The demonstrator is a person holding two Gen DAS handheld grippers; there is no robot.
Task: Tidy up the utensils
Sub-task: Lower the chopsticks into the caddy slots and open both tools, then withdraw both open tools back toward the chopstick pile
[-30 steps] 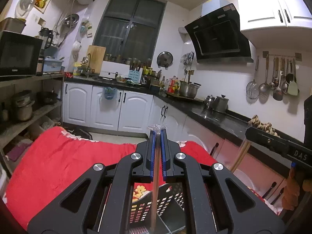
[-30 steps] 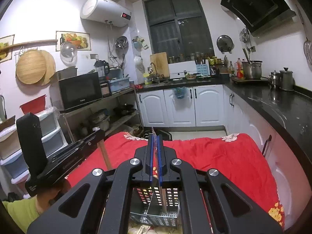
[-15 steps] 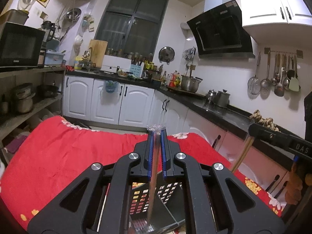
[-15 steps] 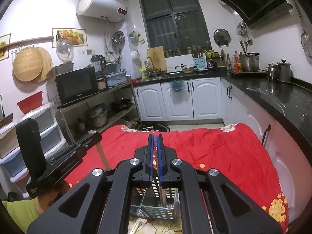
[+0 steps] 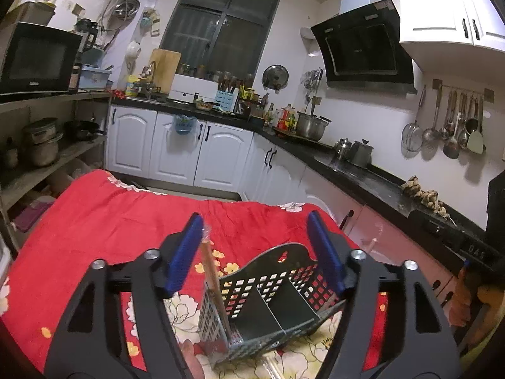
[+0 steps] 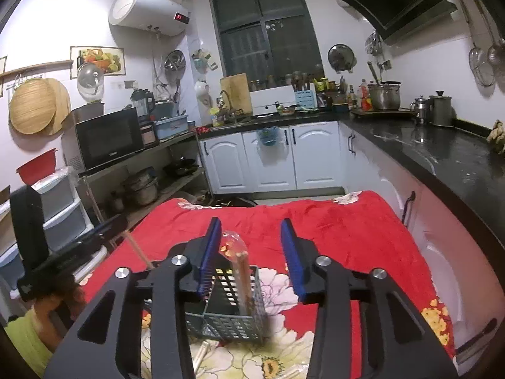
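A perforated metal utensil caddy (image 5: 271, 297) with a middle divider stands on the red flowered cloth. My left gripper (image 5: 255, 218) hangs over it with its jaws opening. A plastic-wrapped pair of chopsticks (image 5: 212, 271) stands in the caddy's left compartment and leans by the left pad, free of any grip. In the right wrist view my right gripper (image 6: 250, 222) is above the same caddy (image 6: 227, 319), its jaws opening too. Between them, untouched by the pads, another wrapped pair of chopsticks (image 6: 240, 271) stands upright in the caddy.
The red tablecloth (image 6: 341, 230) covers the table. Loose chopsticks (image 6: 202, 355) lie on it in front of the caddy. A black kitchen counter (image 5: 372, 180) runs along the right, and a shelf with a microwave (image 6: 109, 137) stands on the left. A person's hand (image 5: 467, 297) holds the other gripper.
Both grippers were shut on wrapped chopsticks; now both stand open and the chopsticks rest in the caddy. Both grippers sank closer to the caddy.
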